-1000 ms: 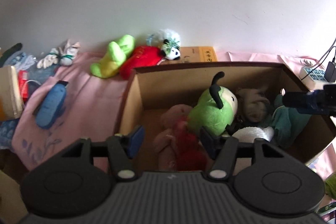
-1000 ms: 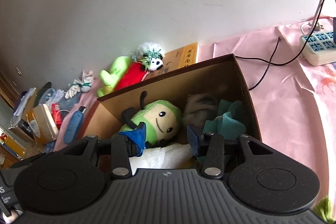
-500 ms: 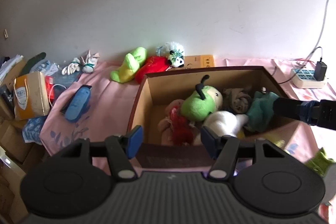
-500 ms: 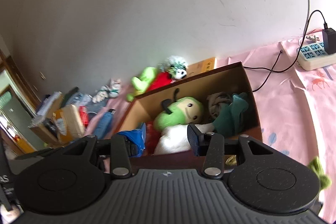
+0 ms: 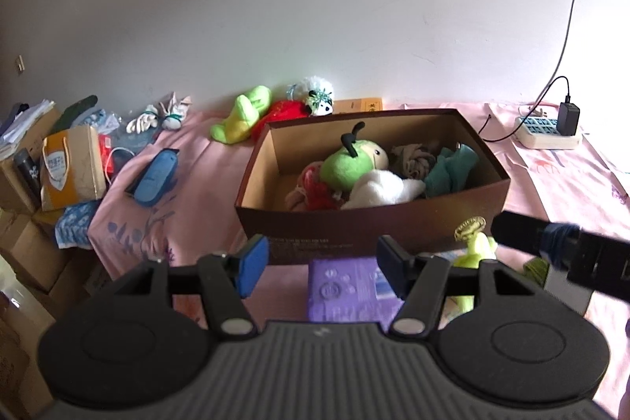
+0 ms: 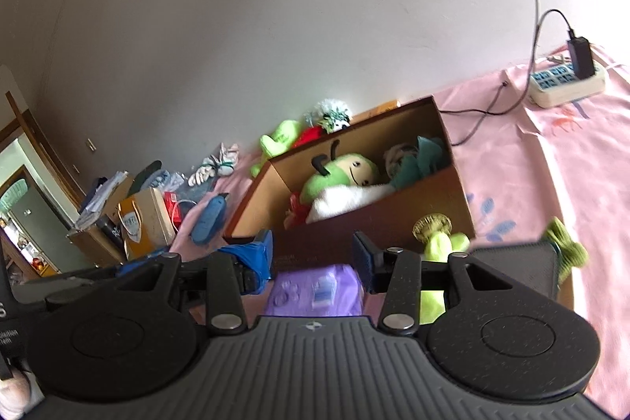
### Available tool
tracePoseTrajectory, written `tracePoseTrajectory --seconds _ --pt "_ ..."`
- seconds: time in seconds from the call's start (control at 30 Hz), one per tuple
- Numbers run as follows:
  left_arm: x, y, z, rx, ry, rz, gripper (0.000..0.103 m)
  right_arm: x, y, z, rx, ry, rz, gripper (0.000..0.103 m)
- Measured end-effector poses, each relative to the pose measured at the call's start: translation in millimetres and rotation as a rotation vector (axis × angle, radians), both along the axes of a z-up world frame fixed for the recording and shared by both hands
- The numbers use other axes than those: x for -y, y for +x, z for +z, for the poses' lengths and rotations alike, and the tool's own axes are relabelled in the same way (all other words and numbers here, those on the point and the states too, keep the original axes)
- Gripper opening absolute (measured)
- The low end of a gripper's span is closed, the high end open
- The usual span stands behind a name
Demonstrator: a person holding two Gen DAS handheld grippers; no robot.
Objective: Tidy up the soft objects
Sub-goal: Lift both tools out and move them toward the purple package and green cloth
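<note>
Both my tongs hung empty, jaws apart, before the brown cardboard box [image 5: 370, 227] of plush toys. My right gripper [image 6: 311, 258] was nearer the yellow-green plush toy [image 6: 439, 247], just right of its fingers; from my left gripper [image 5: 321, 264], it lay further right.

Two matte black grippers, alike in build. Left gripper [image 5: 322, 260]: ribbed grey-black housing nearest the lens, a round black disc on either side, two angular black arms each with a silver screw at the base, triangular cut-outs in the outer brackets. Fingers [image 5: 254, 258] tipped with blue pads. Right gripper [image 6: 311, 256]: same ribbed body, discs and silver screws, speckled black plastic, small logo at mid-rib; left pad wrapped in crumpled blue tape, right pad dark blue.
</note>
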State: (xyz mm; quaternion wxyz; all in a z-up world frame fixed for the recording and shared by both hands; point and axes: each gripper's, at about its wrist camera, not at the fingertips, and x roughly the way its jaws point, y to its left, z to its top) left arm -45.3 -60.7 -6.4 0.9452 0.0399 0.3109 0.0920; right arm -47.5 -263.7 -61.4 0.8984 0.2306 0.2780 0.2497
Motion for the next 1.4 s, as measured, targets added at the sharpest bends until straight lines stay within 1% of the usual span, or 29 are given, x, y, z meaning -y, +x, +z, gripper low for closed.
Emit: tracePoseTrajectory --seconds 0.13,0.4,0.53,0.73,0.83,1.2,1.4 --pt "8.3 -12.9 -5.4 -0.003 0.016 0.008 0.065 4.9 -15.9 -5.0 -0.008 0.010 -0.013 0.028" --pt "13.6 -28.6 -18.4 -0.035 -0.019 0.017 0.065 10.8 -36.6 -14.9 -0.008 0.000 -0.018 0.029" --pt "17.6 -32.6 -26.7 -0.049 -0.021 0.018 0.065 15.0 -42.2 -22.7 -0.024 -0.006 -0.024 0.029" --pt "17.5 -33.8 -37.4 -0.072 -0.034 0.044 0.065 15.8 -45.7 -32.1 -0.050 -0.044 -0.033 0.030" --pt "20.8 -34.0 -41.3 -0.074 -0.006 0.050 0.065 16.2 -47.0 -34.5 -0.054 -0.056 -0.030 0.030" --pt "23.0 -33.7 -47.9 -0.096 -0.028 0.040 0.065 14.9 -59.3 -34.0 -0.002 -0.112 -0.028 0.030" --pt "27.2 -31.4 -51.8 -0.105 -0.041 0.019 0.065 21.1 -59.2 -39.2 -0.013 -0.117 -0.027 0.030"
